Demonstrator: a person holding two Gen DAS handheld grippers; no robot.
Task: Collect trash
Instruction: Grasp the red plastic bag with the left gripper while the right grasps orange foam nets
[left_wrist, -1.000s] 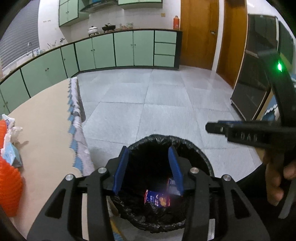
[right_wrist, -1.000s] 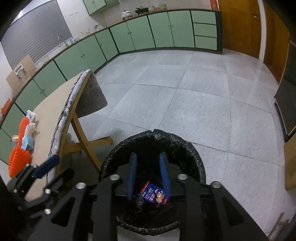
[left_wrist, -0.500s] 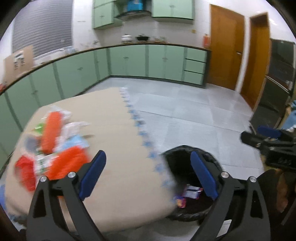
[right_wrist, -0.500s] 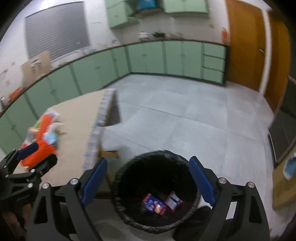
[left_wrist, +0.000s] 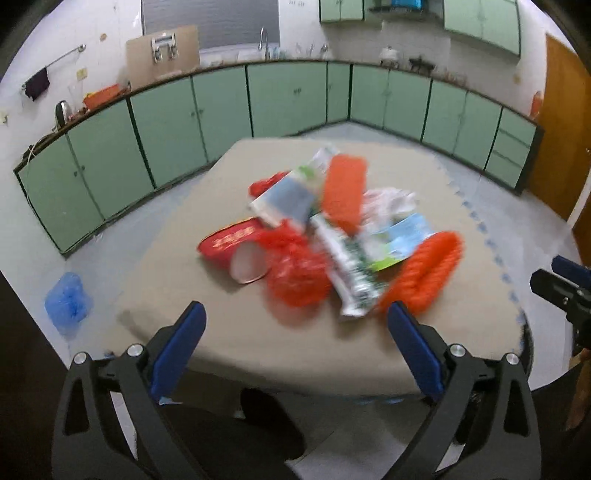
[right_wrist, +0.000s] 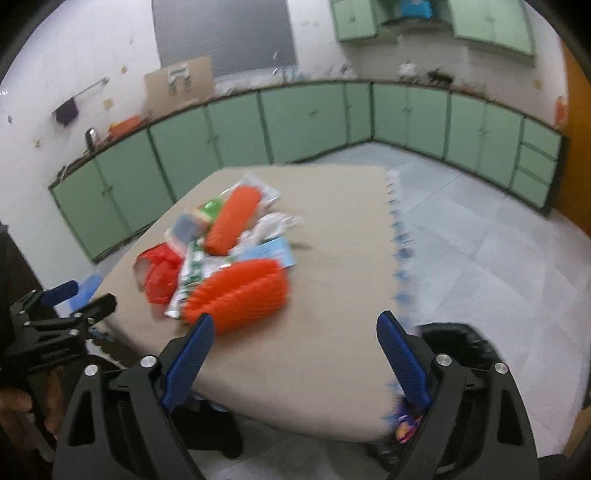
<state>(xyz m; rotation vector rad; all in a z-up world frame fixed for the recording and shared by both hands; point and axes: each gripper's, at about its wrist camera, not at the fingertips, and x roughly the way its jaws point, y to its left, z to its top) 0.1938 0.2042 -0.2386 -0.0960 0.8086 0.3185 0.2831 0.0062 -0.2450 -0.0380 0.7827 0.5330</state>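
Note:
A heap of trash lies on a beige table (left_wrist: 207, 206): orange honeycomb paper pieces (left_wrist: 424, 273), a red mesh bag (left_wrist: 295, 273), a paper cup (left_wrist: 249, 262) and white and green wrappers (left_wrist: 354, 277). My left gripper (left_wrist: 295, 350) is open and empty, above the table's near edge and short of the heap. My right gripper (right_wrist: 295, 358) is open and empty over the table's near right corner, with an orange honeycomb piece (right_wrist: 240, 295) just beyond its left finger. The black-lined bin (right_wrist: 465, 343) stands by that corner, with a wrapper (right_wrist: 406, 428) in it.
Green cabinets (left_wrist: 288, 96) line the far walls around a grey tiled floor (right_wrist: 480, 240). A blue bag (left_wrist: 68, 297) lies on the floor left of the table. The other gripper shows at the right edge of the left wrist view (left_wrist: 565, 291) and the left edge of the right wrist view (right_wrist: 55, 325).
Both grippers have opened wide and swung left from over the bin to face the table and the heap. The wrappers they held lie in the bin.

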